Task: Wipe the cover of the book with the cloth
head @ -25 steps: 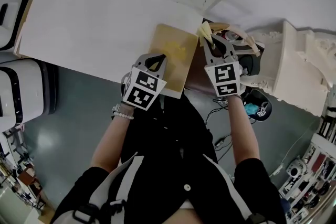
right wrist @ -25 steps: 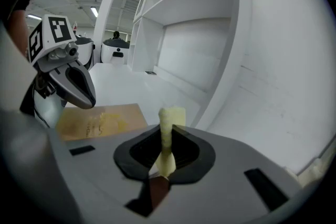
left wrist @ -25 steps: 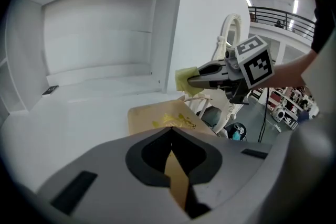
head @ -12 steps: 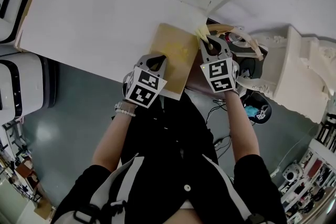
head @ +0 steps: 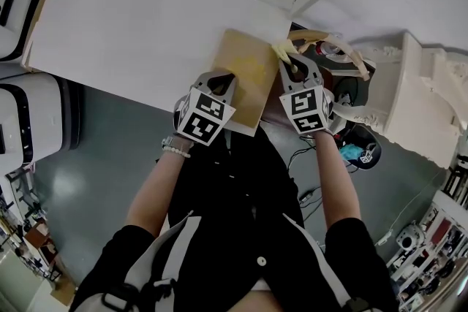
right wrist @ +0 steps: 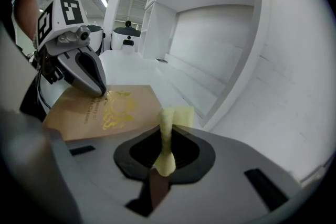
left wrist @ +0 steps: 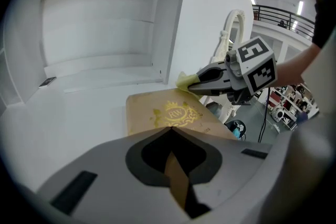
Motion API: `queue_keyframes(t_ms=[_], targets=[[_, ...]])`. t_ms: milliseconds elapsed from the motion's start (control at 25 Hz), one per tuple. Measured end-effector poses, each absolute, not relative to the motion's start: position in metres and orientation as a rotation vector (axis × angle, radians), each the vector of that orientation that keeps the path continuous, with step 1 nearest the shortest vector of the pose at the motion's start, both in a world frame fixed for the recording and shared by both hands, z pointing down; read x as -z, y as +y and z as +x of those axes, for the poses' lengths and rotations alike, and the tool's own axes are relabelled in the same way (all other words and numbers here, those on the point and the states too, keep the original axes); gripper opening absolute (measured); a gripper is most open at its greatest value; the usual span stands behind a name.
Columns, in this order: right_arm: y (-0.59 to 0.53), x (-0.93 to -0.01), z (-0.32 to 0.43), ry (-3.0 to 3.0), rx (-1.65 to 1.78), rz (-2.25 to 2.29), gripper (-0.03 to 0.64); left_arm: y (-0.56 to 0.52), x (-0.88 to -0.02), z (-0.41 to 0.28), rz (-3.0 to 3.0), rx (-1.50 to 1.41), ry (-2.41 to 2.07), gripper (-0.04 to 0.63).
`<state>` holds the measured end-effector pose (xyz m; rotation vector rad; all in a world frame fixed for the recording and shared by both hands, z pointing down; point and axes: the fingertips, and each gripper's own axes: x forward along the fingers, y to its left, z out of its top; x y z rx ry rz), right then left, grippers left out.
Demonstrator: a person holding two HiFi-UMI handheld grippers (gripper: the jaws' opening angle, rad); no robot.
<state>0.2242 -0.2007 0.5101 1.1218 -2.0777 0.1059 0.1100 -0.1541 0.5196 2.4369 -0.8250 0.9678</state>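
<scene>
Book [head: 245, 77] lies at the desk's [head: 131, 33] near right corner; with your left gripper's [left wrist: 170, 129] fingers pinching its near edge, press the yellow cloth [right wrist: 176, 115] clamped in your right gripper [right wrist: 167, 131] flat onto the cover [right wrist: 113, 107]

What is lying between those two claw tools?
The tan book, gold crest up, lies between the left gripper and the right gripper; the head view shows it.

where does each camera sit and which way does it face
head view: on the person's head, steeply down at white table, book, left gripper, right gripper, forearms.
left gripper view: on that gripper, along its shut jaws, over the book toward the right gripper.
right gripper view: on that gripper, along jaws pinching the yellow cloth, toward the left gripper.
shared: all show the book.
</scene>
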Motion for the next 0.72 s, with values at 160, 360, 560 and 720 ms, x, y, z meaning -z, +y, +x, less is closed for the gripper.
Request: queue_keyframes(t_ms=[160,360,560,720], targets=[[-0.185,-0.512,0.22,-2.077,-0.126,1.122,0.035,-0.154,-0.519,0.109,2.438,-0.964,-0.823,0.002],[-0.159,-0.515,0.211,-2.087,-0.144,1.099,0.035,-0.154,-0.519,0.11,2.444,-0.976,-0.837,0.002],[-0.132,-0.518,0.201,-2.097,-0.171,1.085,0.035,-0.154,-0.52,0.11,2.45,-0.987,-0.846,0.002],[-0.111,-0.518,0.192,-2.103,-0.192,1.072,0.035,-0.153,-0.519,0.11,2.455,-0.991,-0.854,0.002]])
